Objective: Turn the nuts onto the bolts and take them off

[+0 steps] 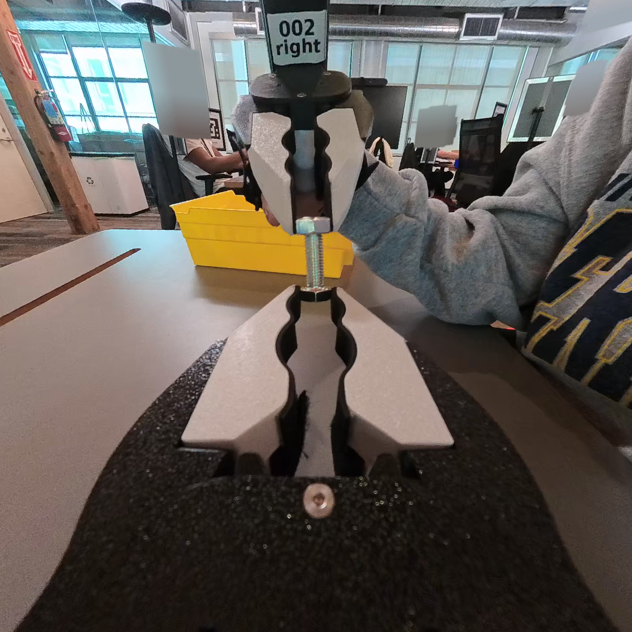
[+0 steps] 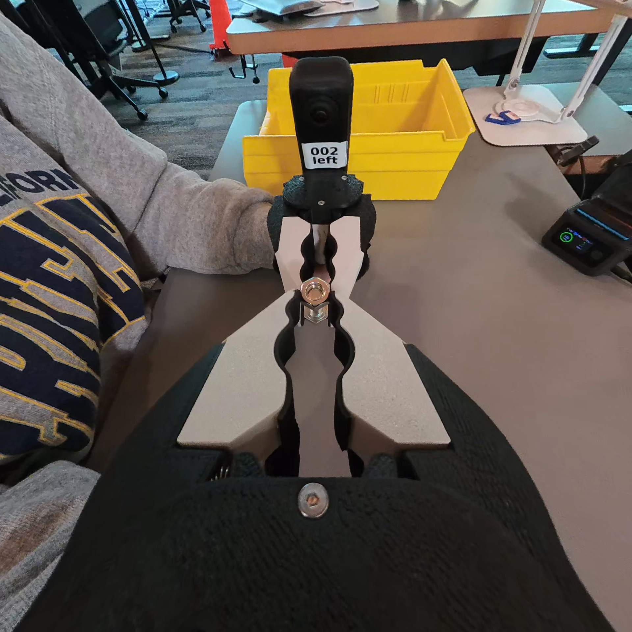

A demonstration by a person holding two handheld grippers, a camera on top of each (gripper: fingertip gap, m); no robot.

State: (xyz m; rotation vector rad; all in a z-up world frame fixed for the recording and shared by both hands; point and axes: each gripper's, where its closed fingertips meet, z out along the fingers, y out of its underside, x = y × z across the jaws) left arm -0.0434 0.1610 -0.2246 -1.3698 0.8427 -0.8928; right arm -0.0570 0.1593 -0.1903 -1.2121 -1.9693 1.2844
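Observation:
In the left wrist view my left gripper (image 1: 315,294) is shut on a silver hex nut (image 1: 314,290) at its fingertips, above the grey table (image 1: 102,359). A silver bolt (image 1: 314,261) runs from the nut up to its hex head, which my right gripper (image 1: 313,228) is shut on, facing mine. In the right wrist view my right gripper (image 2: 314,313) is shut on the bolt (image 2: 314,312). The nut (image 2: 314,291) sits on the bolt's far end, held by the left gripper (image 2: 316,282). Both grippers point at each other, tip to tip.
An empty-looking yellow bin (image 2: 410,154) stands on the table behind the grippers; it also shows in the left wrist view (image 1: 239,246). A black device with a lit screen (image 2: 588,242) sits at the right edge. A white stand base (image 2: 526,116) is beyond it. The person's grey sleeves flank both grippers. My left and right fingertips are right by each other.

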